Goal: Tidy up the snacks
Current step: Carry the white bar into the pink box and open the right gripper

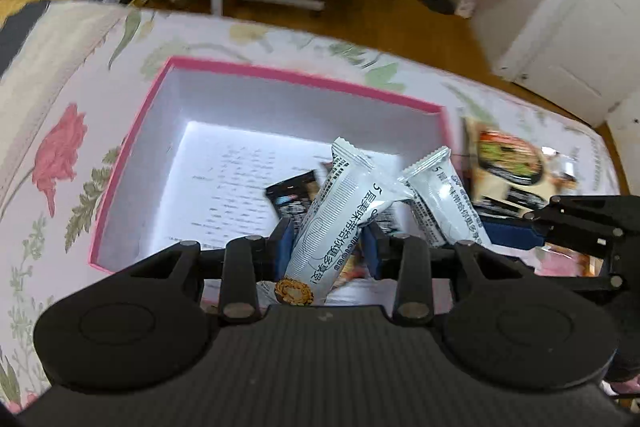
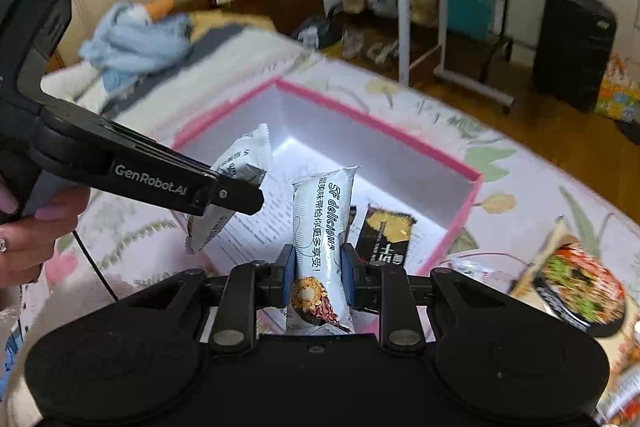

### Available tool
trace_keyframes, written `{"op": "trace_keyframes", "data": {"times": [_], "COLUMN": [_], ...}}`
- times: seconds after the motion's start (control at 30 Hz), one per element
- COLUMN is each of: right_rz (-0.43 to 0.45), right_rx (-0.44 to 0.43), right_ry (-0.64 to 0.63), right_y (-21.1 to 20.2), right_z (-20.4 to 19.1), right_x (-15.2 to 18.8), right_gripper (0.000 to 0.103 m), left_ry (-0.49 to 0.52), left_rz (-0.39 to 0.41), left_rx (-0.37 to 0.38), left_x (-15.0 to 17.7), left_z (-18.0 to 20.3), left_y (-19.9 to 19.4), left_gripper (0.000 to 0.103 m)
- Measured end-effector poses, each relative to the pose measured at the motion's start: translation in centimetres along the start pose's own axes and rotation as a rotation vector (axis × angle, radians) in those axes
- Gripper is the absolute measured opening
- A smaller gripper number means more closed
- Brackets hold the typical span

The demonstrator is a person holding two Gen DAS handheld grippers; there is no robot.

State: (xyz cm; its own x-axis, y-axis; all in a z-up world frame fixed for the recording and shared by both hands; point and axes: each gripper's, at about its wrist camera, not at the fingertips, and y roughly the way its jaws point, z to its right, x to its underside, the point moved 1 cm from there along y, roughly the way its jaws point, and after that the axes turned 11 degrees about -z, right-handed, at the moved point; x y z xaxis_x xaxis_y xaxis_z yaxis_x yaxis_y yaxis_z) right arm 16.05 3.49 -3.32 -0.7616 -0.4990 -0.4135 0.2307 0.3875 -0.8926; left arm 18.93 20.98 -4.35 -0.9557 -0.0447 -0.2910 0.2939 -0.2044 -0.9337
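A white snack bar [image 1: 340, 211] stands clamped between the blue pads of my left gripper [image 1: 330, 247], held over the near edge of the pink-rimmed box [image 1: 280, 71]. My right gripper [image 2: 318, 267] is shut on a second white bar [image 2: 320, 219] labelled "5F delicious", also above the box [image 2: 380, 125]. Each view catches the other tool: the right gripper [image 1: 500, 231] with its bar [image 1: 440, 195], and the left gripper [image 2: 240, 195] with its bar [image 2: 244, 159]. A black snack packet [image 2: 384, 235] lies inside on printed paper.
The box sits on a floral bedspread [image 1: 60, 155]. A noodle-bowl pack [image 2: 580, 287] and other wrapped snacks lie to the right of it. A person's hand [image 2: 40, 227] grips the left tool. Beyond the bed are a wooden floor, a white stand and a black suitcase [image 2: 572, 47].
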Motion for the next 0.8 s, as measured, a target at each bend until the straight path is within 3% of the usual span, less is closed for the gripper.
{"op": "trace_keyframes", "data": {"times": [0.23,0.33,0.47,0.6,0.7,0.8], "right_rz": [-0.064,-0.060,0.010,0.072,0.108,0.142], "right_rx": [0.018,0.054,0.065,0.052,0.037,0.088], "right_ry": [0.026,-0.001,-0.027,0.050,0.133,0.183], "right_y": [6.1,6.4,2.6,-2.4,-6.2,-9.2], "right_z": [0.5,0.1,0.6,3.1,5.4,7.5], "right_x": [-1.0,-0.7,0.2,2.9,5.5,7.9], "right_gripper": [0.029,0.033,0.040,0.041,0.041,0.041], "left_ry": [-0.063,-0.088,-0.048,0.041,0.087,0.148], "left_rz": [-0.076,-0.086,-0.047,0.032,0.046,0.055], "left_rx": [-0.010,-0.044,-0.064,-0.094,-0.027,0.023], "left_x": [-2.0,-1.6,-0.9,0.3,1.0,1.7], "left_z": [-1.7,-1.7,-0.5,2.5,5.0,8.6], "left_y": [6.3,7.6,6.7,3.7,1.8,0.4], "left_gripper": [0.036,0.041,0.045,0.047,0.047,0.047]}}
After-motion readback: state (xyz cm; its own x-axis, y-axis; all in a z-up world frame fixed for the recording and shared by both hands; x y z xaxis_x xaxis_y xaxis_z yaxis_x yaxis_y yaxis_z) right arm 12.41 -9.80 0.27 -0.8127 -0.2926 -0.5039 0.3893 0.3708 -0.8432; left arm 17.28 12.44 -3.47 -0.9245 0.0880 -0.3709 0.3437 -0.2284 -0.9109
